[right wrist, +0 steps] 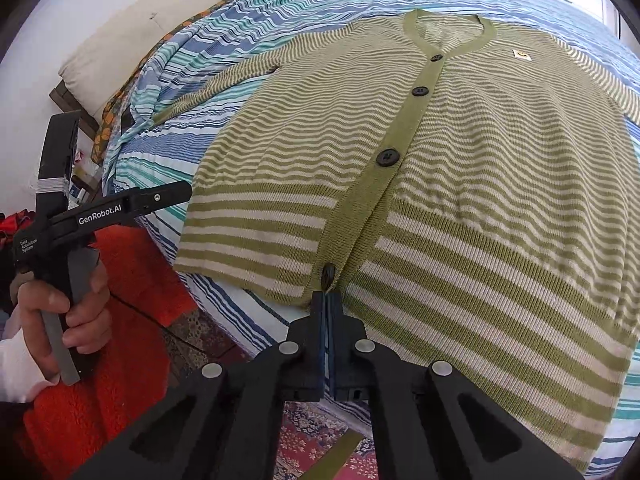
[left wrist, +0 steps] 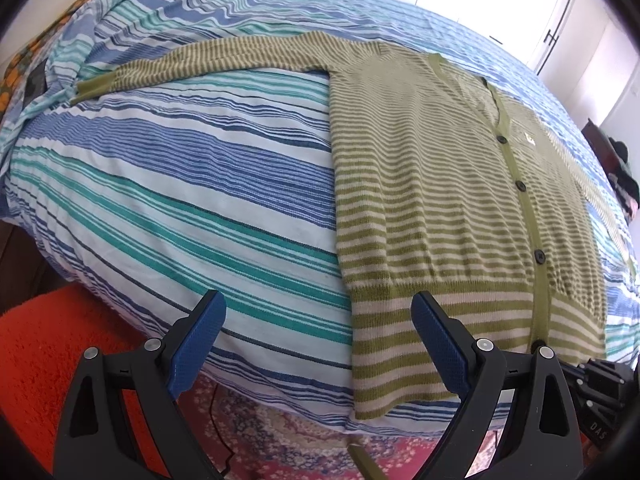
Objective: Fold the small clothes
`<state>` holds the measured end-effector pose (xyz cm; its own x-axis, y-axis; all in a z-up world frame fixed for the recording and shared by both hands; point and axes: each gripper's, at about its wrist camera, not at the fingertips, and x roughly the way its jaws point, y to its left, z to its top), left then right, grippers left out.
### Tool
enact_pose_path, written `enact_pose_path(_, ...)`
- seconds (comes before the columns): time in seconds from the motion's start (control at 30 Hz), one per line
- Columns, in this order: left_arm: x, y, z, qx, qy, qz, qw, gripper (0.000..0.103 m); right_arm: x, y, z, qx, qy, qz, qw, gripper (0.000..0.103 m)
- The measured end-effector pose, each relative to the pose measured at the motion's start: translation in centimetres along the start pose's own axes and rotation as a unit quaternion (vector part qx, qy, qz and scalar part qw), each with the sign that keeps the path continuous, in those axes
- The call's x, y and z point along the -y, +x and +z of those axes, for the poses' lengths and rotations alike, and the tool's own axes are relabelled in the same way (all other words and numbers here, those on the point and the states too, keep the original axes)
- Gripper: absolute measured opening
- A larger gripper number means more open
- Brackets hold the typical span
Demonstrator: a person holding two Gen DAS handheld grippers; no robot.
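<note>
Green-and-cream striped cardigan (right wrist: 420,168) lay flat, front up and buttoned, on the striped bedspread (left wrist: 168,184), hem at the bed's near edge.

Right gripper (right wrist: 328,300): jaws pressed together at the hem, just under the lowest button (right wrist: 329,276), on the solid green placket. Knit puckered toward the tips, so they appeared clamped on the hem edge there; how much cloth lay between the pads could not be made out.

From the right fingers the garment ran straight ahead and away. Long axis hem-to-collar followed the button line, nearly in line with the fingers. Collar at the far end, small chest patch (right wrist: 521,54) ahead and right.

Left gripper (left wrist: 320,328): blue pads (left wrist: 200,344) wide apart, nothing between them, held off the cloth. Bare bedspread ahead of the gap; the right-hand finger (left wrist: 438,344) sat over the cardigan's near hem corner. Garment lay ahead and to the right of these fingers. One sleeve (left wrist: 208,60) stretched out far ahead and left, cuff toward the bed's far-left edge.

In the right wrist view a hand (right wrist: 60,316) held the left tool beside the bed, left of the hem.

Judgement: right gripper had the centre hem; left was nearer the hem corner and outstretched sleeve. Any fold would probably turn on the button line, with the left side needing a hold first.
</note>
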<state>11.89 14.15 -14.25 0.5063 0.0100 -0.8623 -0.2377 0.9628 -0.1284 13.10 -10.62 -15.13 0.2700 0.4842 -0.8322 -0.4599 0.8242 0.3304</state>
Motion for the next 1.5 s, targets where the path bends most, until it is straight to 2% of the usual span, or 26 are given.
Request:
enact_pose_path(0.13, 0.7, 0.0, -0.1, 0.002, 0.013, 0.005, 0.9999, 0.095, 0.0, -0.2, -0.3, 0.014, 0.001, -0.010, 1.000, 0.001)
enact_pose_path(0.23, 0.8, 0.0, -0.1, 0.002, 0.015, 0.009, 0.9998, 0.095, -0.2, -1.5, -0.1, 0.039, 0.005, 0.001, 0.999, 0.005)
enact_pose_path(0.3, 0.8, 0.0, 0.0, 0.004, 0.014, 0.012, 0.9998, 0.095, -0.7, -2.4, -0.4, 0.049, -0.006, -0.003, 0.999, 0.023)
enact_pose_path(0.37, 0.6, -0.1, 0.1, 0.005, 0.011, 0.014, 0.9998, 0.095, -1.3, -3.6, -1.0, 0.062, -0.027, -0.012, 0.998, 0.067)
enact_pose_path(0.4, 0.5, -0.1, 0.1, 0.006, 0.007, 0.013, 0.9999, 0.095, -1.7, -4.3, -1.6, 0.074, -0.039, -0.020, 0.996, 0.071)
enact_pose_path(0.53, 0.4, -0.1, 0.1, 0.005, 0.002, 0.009, 0.9999, 0.095, -2.1, -6.5, -3.3, 0.101, -0.076, -0.072, 0.989, 0.072)
enact_pose_path(0.67, 1.2, -0.3, 0.0, 0.011, 0.015, 0.015, 0.9997, 0.095, -0.7, -7.3, -3.7, 0.118, -0.058, -0.114, 0.985, 0.080)
enact_pose_path(0.8, 1.9, -0.6, -0.1, 0.020, 0.030, 0.022, 0.9991, 0.095, 0.9, -7.7, -3.6, 0.123, -0.018, -0.128, 0.984, 0.080)
enact_pose_path(0.87, 2.1, -0.7, -0.1, 0.023, 0.036, 0.025, 0.9988, 0.095, 1.3, -7.9, -3.5, 0.126, -0.010, -0.133, 0.983, 0.083)
enact_pose_path(0.97, 2.2, -0.8, -0.2, 0.024, 0.042, 0.028, 0.9984, 0.095, 1.5, -8.2, -3.6, 0.132, -0.007, -0.143, 0.981, 0.087)
enact_pose_path(1.27, 2.4, -0.6, -0.2, 0.023, 0.043, 0.032, 0.9983, 0.095, 1.5, -7.6, -3.7, 0.127, -0.012, -0.161, 0.979, 0.087)
enact_pose_path(1.5, 2.8, -0.8, -0.3, 0.031, 0.050, 0.039, 0.9975, 0.095, 2.5, -7.5, -3.6, 0.127, 0.007, -0.176, 0.976, 0.087)
